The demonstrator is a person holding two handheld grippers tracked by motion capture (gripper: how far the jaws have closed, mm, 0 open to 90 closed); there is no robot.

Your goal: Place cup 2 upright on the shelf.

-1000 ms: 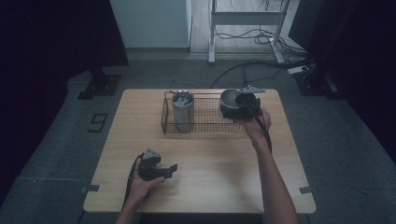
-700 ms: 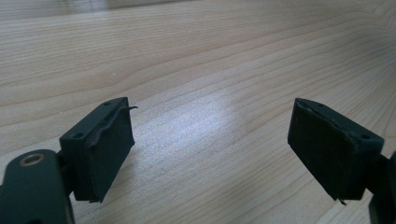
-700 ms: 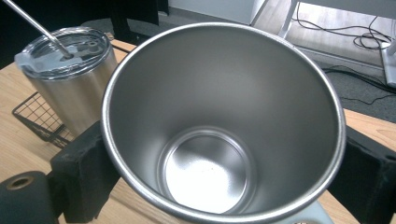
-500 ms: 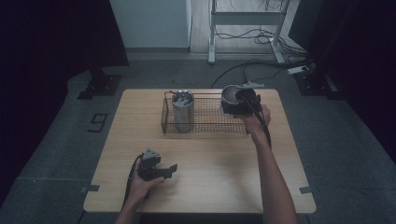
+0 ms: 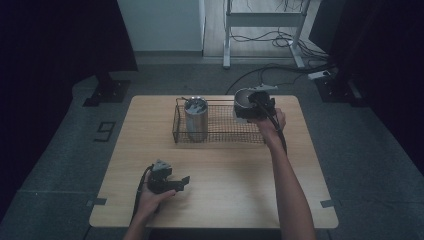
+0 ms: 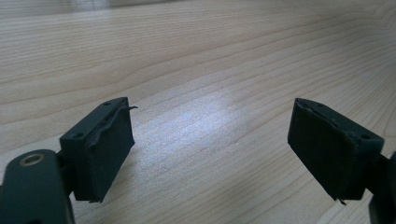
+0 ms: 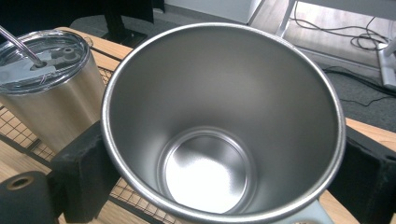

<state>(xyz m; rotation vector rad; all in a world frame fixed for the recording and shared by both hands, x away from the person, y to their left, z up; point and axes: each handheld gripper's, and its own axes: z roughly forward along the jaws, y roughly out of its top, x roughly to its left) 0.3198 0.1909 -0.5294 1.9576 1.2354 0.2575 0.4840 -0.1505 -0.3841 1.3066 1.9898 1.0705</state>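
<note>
An open steel cup (image 7: 219, 126) is held upright at the right end of the wire basket (image 5: 220, 131); my right gripper (image 5: 254, 106) is shut on the steel cup (image 5: 243, 102), one pad on each side of its wall. A lidded steel tumbler (image 5: 196, 118) with a straw stands inside the basket at its left; the right gripper view has the tumbler (image 7: 44, 88) beside the cup. My left gripper (image 5: 176, 184) rests low over the bare wooden table (image 6: 205, 70) near the front left, jaws wide apart and nothing between them.
The wooden table (image 5: 225, 175) has bare room across its middle and front. Beyond its far edge are a grey floor with cables (image 5: 280, 75) and a metal stand (image 5: 265, 20). A dark stand base (image 5: 107, 92) sits off the far left corner.
The right gripper with the steel cup has shifted slightly toward the far right end of the basket. The left gripper has stayed put.
</note>
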